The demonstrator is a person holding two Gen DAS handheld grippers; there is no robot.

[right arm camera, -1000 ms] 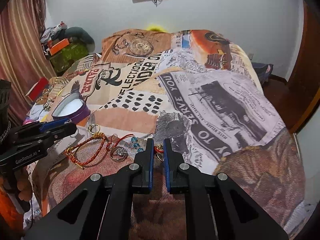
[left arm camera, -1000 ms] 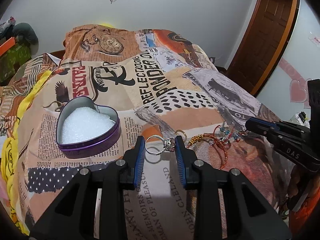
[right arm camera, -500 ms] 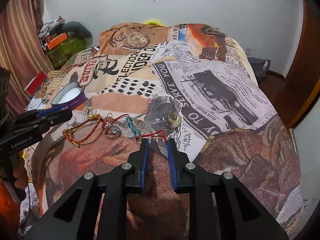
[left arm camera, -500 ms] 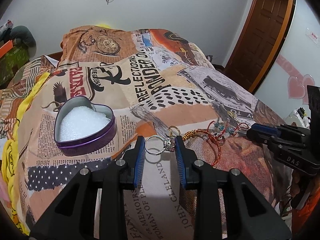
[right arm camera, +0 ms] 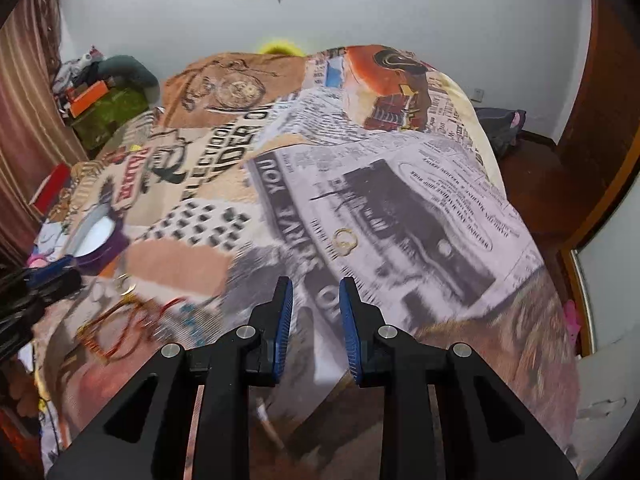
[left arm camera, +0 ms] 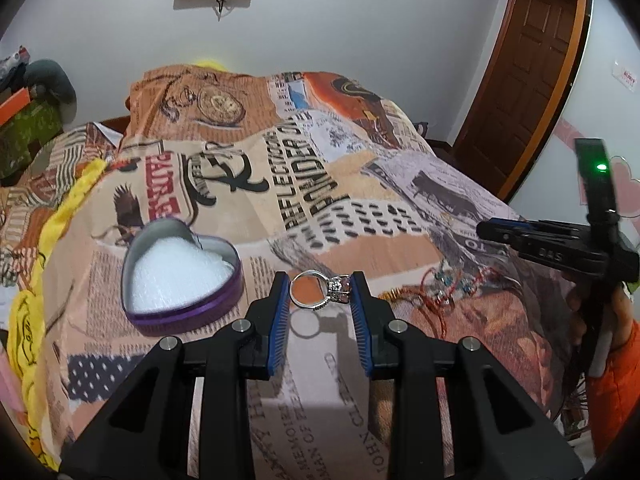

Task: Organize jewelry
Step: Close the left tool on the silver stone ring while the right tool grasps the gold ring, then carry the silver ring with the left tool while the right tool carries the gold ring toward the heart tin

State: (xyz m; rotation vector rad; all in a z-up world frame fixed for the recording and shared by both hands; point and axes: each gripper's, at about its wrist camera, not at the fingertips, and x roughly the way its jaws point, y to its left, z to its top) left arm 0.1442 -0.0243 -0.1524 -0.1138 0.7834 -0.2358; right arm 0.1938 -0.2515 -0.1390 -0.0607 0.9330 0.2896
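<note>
My left gripper (left arm camera: 320, 292) is shut on a silver ring with a stone (left arm camera: 320, 291), held just above the bedspread. A purple heart-shaped tin (left arm camera: 180, 276) with white foam inside lies to its left; it also shows in the right wrist view (right arm camera: 96, 236). My right gripper (right arm camera: 315, 292) is open and empty above the bed, and shows at the right of the left wrist view (left arm camera: 516, 232). A gold ring (right arm camera: 343, 239) lies on the bedspread ahead of it. Red and orange cord bracelets (right arm camera: 128, 324) with blue beads lie to its left, also seen in the left wrist view (left arm camera: 436, 292).
The jewelry lies on a newspaper-print bedspread (left arm camera: 320, 168). A wooden door (left arm camera: 532, 60) stands at the right. Clutter (right arm camera: 100, 100) sits by the curtain at the far left. A small gold ring (right arm camera: 125, 284) lies near the bracelets.
My right gripper has opened, let go of the red cord and swung right toward the gold ring. My left gripper still holds the silver ring and has shifted slightly toward the tin.
</note>
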